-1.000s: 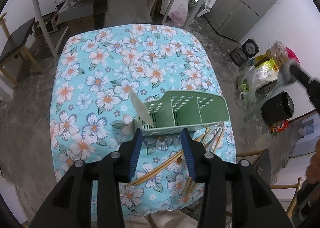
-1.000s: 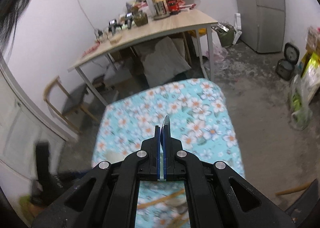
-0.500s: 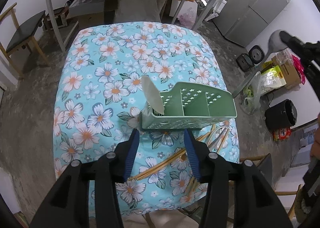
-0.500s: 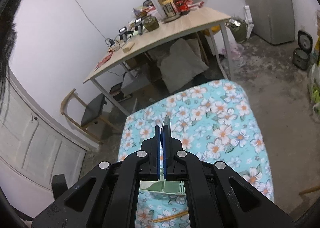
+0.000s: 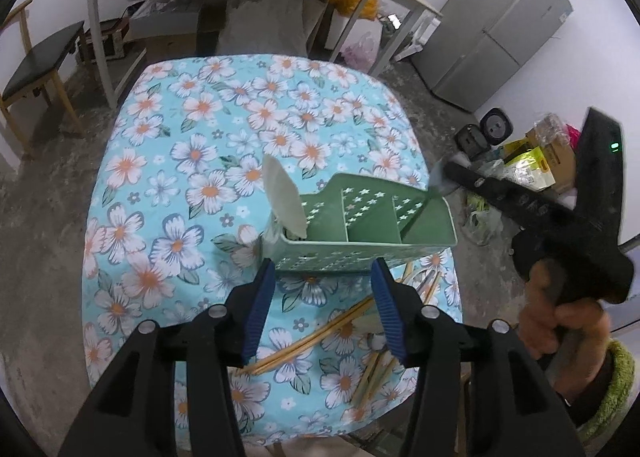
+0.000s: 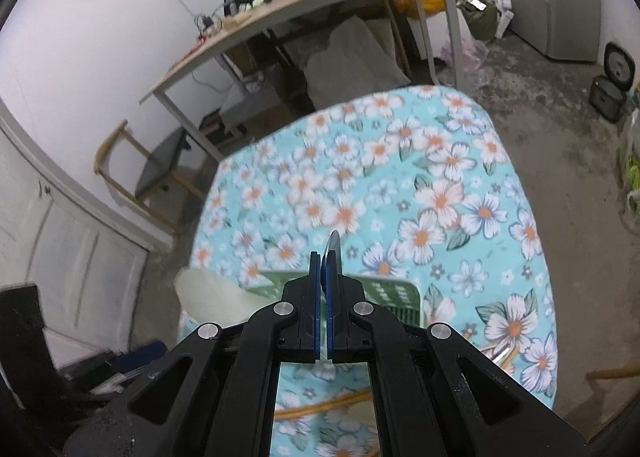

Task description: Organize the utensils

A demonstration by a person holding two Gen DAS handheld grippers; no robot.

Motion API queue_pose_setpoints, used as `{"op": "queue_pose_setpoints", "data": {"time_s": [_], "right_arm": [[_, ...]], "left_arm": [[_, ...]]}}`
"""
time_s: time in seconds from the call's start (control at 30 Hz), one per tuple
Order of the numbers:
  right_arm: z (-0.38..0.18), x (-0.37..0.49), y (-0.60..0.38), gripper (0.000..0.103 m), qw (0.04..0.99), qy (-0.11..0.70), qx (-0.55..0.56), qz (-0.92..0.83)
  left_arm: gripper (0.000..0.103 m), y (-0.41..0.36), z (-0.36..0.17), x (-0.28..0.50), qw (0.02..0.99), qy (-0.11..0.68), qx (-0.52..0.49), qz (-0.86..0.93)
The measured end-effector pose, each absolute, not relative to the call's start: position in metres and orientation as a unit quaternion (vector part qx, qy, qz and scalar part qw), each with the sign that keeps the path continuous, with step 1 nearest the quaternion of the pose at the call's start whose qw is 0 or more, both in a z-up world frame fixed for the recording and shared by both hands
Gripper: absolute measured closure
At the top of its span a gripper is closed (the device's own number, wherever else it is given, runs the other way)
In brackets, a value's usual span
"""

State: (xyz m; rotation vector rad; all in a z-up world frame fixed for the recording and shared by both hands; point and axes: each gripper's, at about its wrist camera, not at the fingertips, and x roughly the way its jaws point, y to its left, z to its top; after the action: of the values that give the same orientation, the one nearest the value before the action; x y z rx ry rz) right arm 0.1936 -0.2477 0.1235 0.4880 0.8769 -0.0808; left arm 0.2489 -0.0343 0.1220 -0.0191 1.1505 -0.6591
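left gripper [image 5: 324,305]: jaws about half apart, nothing between the blue pads; they have just been opening. Tips hang just in front of the caddy's near wall, not touching.
right gripper [image 6: 324,277]: jaws pressed together, clamped on a metal utensil [image 6: 334,247]; thin edge-on bowl tip pokes out past the pads. Which utensil it is, cannot tell.
right gripper seen from left wrist [image 5: 456,177]: reaches in from the right, held by a hand [image 5: 568,321] with a green fuzzy cuff; the utensil's handle runs down into the caddy's right compartment.
caddy [image 5: 360,225]: green plastic, star-shaped holes, three compartments, upright at the near right part of the table [image 5: 180,161], which has a floral cloth.
white spoon [image 5: 284,197]: stands in the caddy's left compartment, bowl up, leaning left.
chopsticks [image 5: 320,337]: bamboo, loose on the cloth just in front of the caddy, partly under the left gripper.
change vs earlier: right gripper has come down from well above to the caddy; caddy, white spoon, chopsticks unmoved.
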Motion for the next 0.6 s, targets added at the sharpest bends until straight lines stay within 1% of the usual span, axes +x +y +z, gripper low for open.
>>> {"op": "queue_pose_setpoints", "data": {"time_s": [0.07,0.17,0.3,0.4,0.47,0.53,0.57,0.6], "right_arm": [[0.119,0.193,-0.245,0.103,0.876,0.426,0.222,-0.035],[0.114,0.193,-0.238,0.103,0.877,0.438,0.196,-0.032],[0.104,0.189,-0.236,0.103,0.87,0.456,0.183,-0.031],[0.101,0.187,-0.235,0.102,0.868,0.463,0.177,-0.031],[0.102,0.187,-0.235,0.098,0.868,0.465,0.172,-0.03],[0.105,0.186,-0.234,0.098,0.869,0.464,0.168,-0.03],[0.106,0.186,-0.235,0.097,0.869,0.465,0.167,-0.03],[0.107,0.185,-0.236,0.092,0.869,0.465,0.166,-0.03]], "left_arm": [[0.046,-0.036,0.123,0.247,0.792,0.522,-0.005,-0.317],[0.04,-0.04,0.127,0.244,0.798,0.504,0.003,-0.33],[0.037,-0.044,0.133,0.24,0.802,0.488,0.004,-0.345],[0.032,-0.047,0.136,0.238,0.801,0.479,0.001,-0.359],[0.027,-0.049,0.139,0.236,0.804,0.472,0.005,-0.362],[0.024,-0.05,0.14,0.235,0.805,0.47,0.005,-0.362],[0.022,-0.05,0.14,0.235,0.805,0.469,0.004,-0.362],[0.021,-0.05,0.141,0.235,0.806,0.469,0.002,-0.362]]}}
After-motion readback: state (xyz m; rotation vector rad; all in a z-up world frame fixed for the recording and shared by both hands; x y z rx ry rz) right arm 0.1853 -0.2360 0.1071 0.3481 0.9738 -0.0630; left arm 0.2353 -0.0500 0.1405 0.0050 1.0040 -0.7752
